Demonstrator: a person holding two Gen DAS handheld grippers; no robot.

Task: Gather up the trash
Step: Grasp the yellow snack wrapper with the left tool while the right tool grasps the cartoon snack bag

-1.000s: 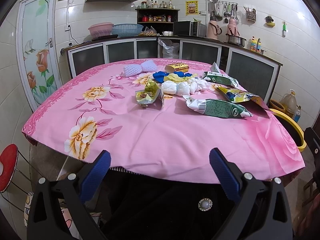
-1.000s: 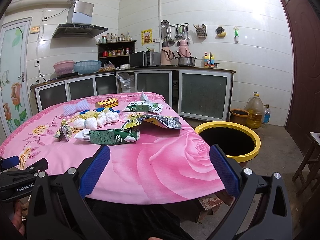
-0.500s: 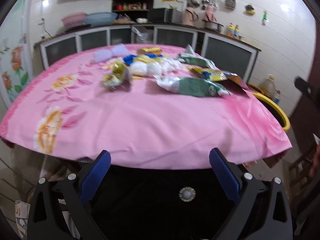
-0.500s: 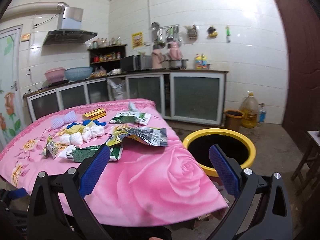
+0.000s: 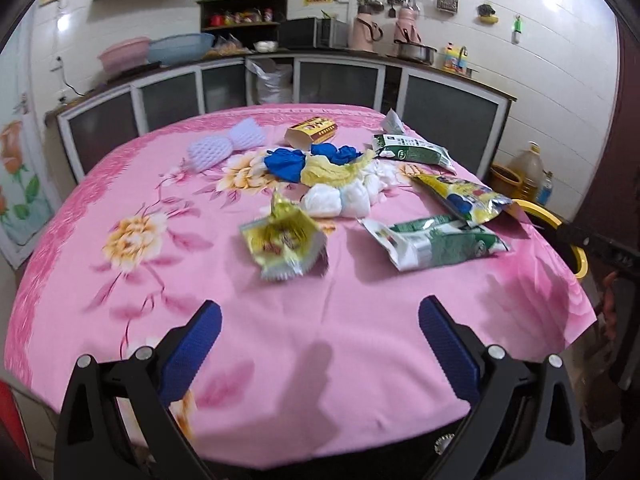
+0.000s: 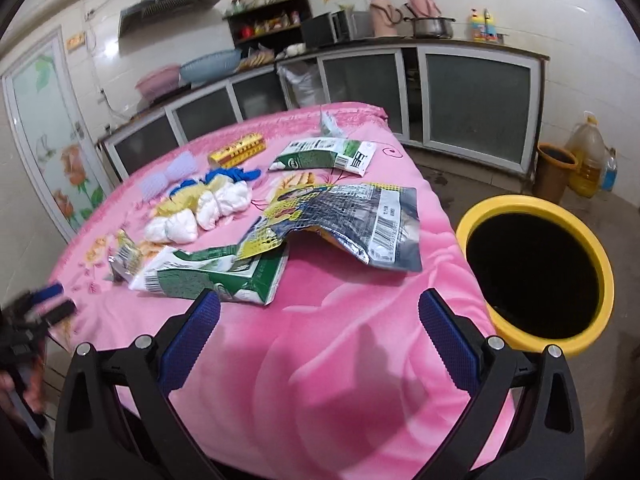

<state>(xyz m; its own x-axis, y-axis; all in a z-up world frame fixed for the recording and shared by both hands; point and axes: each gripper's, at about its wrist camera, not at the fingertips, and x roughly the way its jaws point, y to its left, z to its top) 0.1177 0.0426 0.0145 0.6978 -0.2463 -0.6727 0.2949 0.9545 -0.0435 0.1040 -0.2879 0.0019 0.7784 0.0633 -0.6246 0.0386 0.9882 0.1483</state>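
Trash lies on a pink flowered tablecloth [image 5: 160, 288]: a small yellow wrapper [image 5: 285, 245], a green and white bag [image 5: 434, 242], a yellow and blue foil bag [image 5: 464, 197], a second green bag [image 5: 412, 152], white crumpled tissues [image 5: 344, 200], blue and yellow gloves [image 5: 312, 164] and a yellow box [image 5: 311, 132]. My left gripper [image 5: 320, 344] is open and empty above the table's near edge. My right gripper [image 6: 318, 340] is open and empty, just short of the green bag [image 6: 216, 276]. A yellow-rimmed bin [image 6: 536, 268] stands right of the table.
Two white foam nets [image 5: 224, 146] lie at the table's far left. Kitchen cabinets [image 5: 340, 80] run along the back wall. An oil jug [image 6: 586, 158] and a brown bucket [image 6: 554, 172] stand on the floor behind the bin.
Both grippers have risen and moved forward over the table, so the trash looks closer. Their jaws stay open and empty.
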